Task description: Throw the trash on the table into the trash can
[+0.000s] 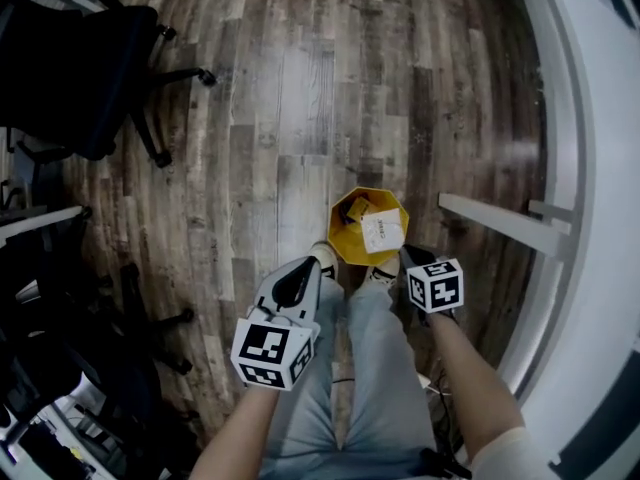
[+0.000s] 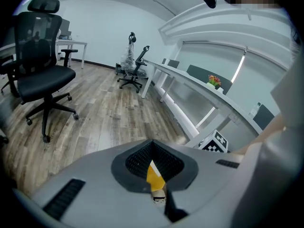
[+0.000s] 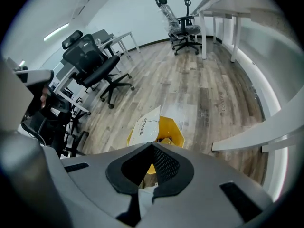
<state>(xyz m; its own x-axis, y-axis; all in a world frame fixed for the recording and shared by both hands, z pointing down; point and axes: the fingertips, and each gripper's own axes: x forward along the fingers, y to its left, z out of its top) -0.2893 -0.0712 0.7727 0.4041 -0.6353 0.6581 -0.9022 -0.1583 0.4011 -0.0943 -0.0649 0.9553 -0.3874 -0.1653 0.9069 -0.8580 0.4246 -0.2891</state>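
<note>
A yellow trash can (image 1: 350, 243) stands on the wood floor just ahead of the person's feet. A white printed paper (image 1: 383, 230) leans inside it beside a small yellow item (image 1: 357, 208). My left gripper (image 1: 316, 266) hangs just left of the can's near rim, its jaws shut with nothing in them. My right gripper (image 1: 407, 255) hangs just right of the rim, also shut and empty. The right gripper view looks down over the can (image 3: 172, 133) and the white paper (image 3: 145, 125). In the left gripper view only a yellow sliver shows between the closed pads (image 2: 137, 161).
Black office chairs (image 1: 85, 73) (image 2: 40, 65) (image 3: 92, 61) stand to the left. A long white desk (image 1: 585, 168) runs along the right, with a white crossbar (image 1: 500, 224) close to the can. The person's jeans legs (image 1: 365, 368) are below the grippers.
</note>
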